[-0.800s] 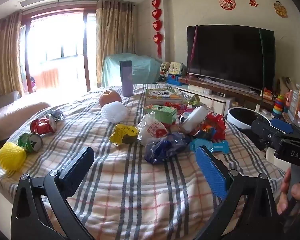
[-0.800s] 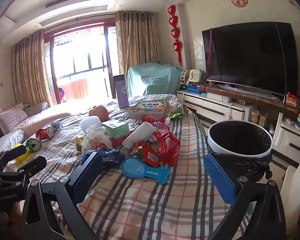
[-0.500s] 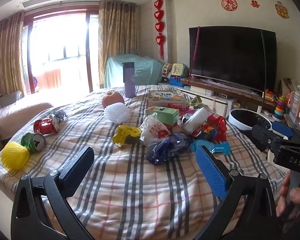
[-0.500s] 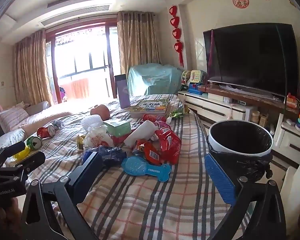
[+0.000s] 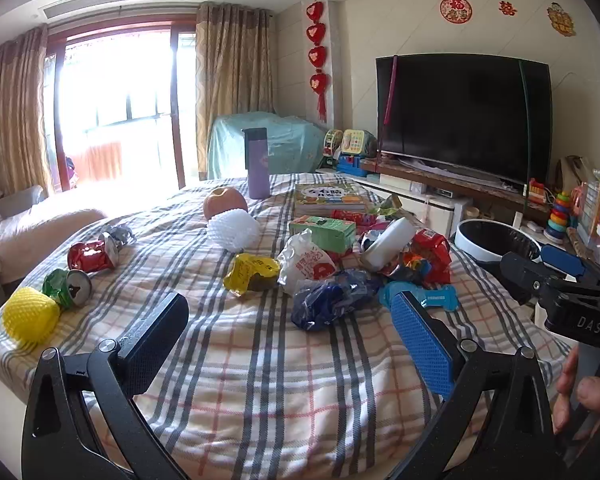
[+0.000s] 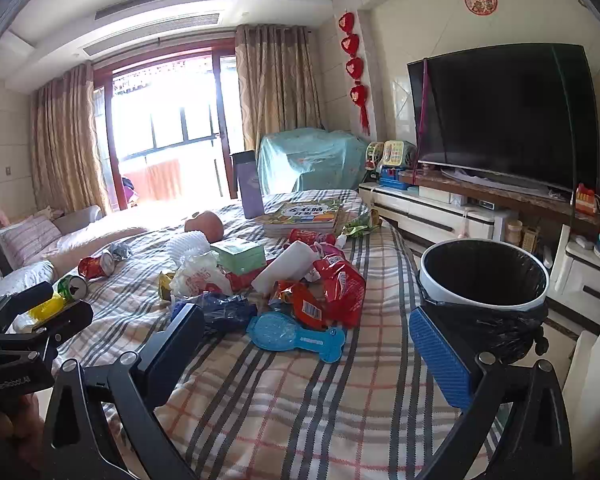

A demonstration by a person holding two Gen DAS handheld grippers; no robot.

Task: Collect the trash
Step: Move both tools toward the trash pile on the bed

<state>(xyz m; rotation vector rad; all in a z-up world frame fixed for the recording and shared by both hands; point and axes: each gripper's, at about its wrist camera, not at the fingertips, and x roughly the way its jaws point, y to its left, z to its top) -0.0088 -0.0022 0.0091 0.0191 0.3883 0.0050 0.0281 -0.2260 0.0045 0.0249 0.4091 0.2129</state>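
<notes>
Litter lies heaped on the plaid cloth (image 5: 260, 380): a crumpled blue bag (image 5: 332, 300), a yellow wrapper (image 5: 252, 272), a white plastic bag (image 5: 306, 262) and red snack bags (image 6: 340, 284). Off to the left are a crushed red can (image 5: 92, 254), a green can (image 5: 70, 286) and a yellow foam net (image 5: 30, 316). The black-lined white bin (image 6: 484, 276) stands off the cloth's right edge. My left gripper (image 5: 288, 316) hovers open just short of the blue bag. My right gripper (image 6: 304, 320) is open too, near a blue bone-shaped toy (image 6: 296, 336), nothing held.
Further back sit a white foam net (image 5: 234, 230), an apple (image 5: 224, 200), a green box (image 5: 324, 232), a white bottle (image 5: 388, 244), books (image 6: 300, 216) and a purple flask (image 5: 258, 164). A TV (image 5: 460, 116) and toy shelves line the right wall; a sofa (image 6: 28, 240) is left.
Both views have drifted only slightly. Nothing on the cloth has moved and both grippers stay wide open.
</notes>
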